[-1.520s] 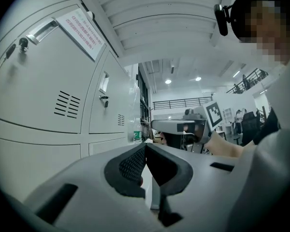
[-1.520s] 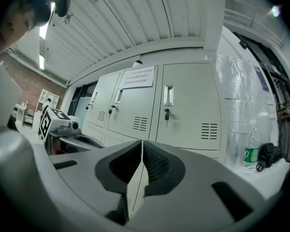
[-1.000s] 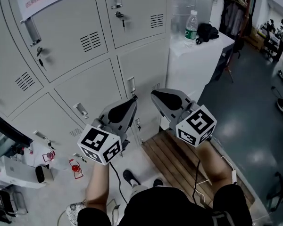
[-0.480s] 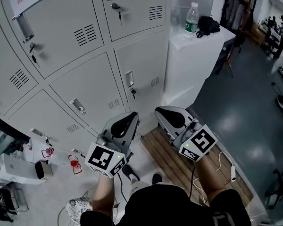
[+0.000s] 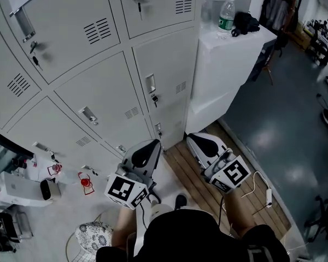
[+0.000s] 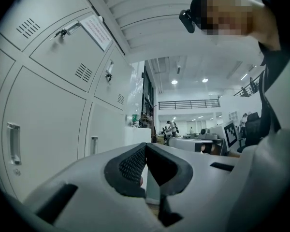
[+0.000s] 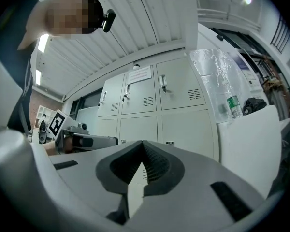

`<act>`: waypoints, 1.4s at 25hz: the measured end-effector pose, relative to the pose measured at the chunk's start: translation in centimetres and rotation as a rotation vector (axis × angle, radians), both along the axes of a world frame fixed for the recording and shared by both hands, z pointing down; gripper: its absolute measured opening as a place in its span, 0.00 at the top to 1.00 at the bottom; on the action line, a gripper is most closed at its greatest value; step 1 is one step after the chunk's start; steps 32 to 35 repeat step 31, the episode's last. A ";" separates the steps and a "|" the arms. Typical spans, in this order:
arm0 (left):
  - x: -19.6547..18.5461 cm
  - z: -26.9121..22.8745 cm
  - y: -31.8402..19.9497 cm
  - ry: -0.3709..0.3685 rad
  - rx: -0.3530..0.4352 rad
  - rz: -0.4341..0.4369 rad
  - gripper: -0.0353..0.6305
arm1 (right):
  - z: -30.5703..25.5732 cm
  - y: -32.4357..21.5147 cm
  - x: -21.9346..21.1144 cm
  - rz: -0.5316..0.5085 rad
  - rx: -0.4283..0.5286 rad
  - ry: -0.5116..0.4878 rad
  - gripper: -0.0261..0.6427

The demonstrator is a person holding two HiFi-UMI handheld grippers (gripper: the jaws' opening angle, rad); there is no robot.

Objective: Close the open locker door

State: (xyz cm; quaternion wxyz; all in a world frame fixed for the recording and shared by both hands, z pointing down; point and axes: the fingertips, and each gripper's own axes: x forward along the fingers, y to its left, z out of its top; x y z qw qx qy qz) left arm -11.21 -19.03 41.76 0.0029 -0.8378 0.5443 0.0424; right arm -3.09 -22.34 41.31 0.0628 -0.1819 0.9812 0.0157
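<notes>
I'm holding both grippers low in front of the locker bank [image 5: 98, 64], with nothing in either one. The left gripper [image 5: 153, 144] is showing its ribbed fingers [image 6: 129, 167] pressed together at the tips and gripping nothing. The right gripper [image 5: 192, 138] is showing the same: its fingers [image 7: 157, 166] are meeting tip to tip, with only the lockers behind them. Both are pointing toward the foot of the bank and are well clear of it.

The locker door [image 5: 165, 83] nearest the grippers is in the right-hand column. It's standing upright with its long axis running top to bottom and its face turned out toward me. As far as I can see it's lying flush with its neighbours, and no door is standing out from the bank. Its handle [image 5: 151, 83] is sitting on the left edge.

Just right of the lockers, a white table [image 5: 224, 64] is carrying a water bottle [image 5: 226, 16]. The right gripper is hanging over a wooden slatted platform [image 5: 202, 184] on the floor.
</notes>
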 end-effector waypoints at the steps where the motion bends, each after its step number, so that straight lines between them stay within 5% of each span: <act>1: 0.0 0.4 0.0 0.001 -0.008 -0.001 0.92 | 0.3 0.0 0.1 0.002 -0.005 0.000 0.95; 16: 0.5 2.1 -0.1 0.026 -0.032 -0.001 0.92 | 2.1 0.8 -0.3 0.027 0.014 0.074 0.95; 35: 1.0 2.9 0.3 0.046 -0.058 0.003 0.92 | 1.6 1.6 -0.4 0.010 0.037 0.028 0.95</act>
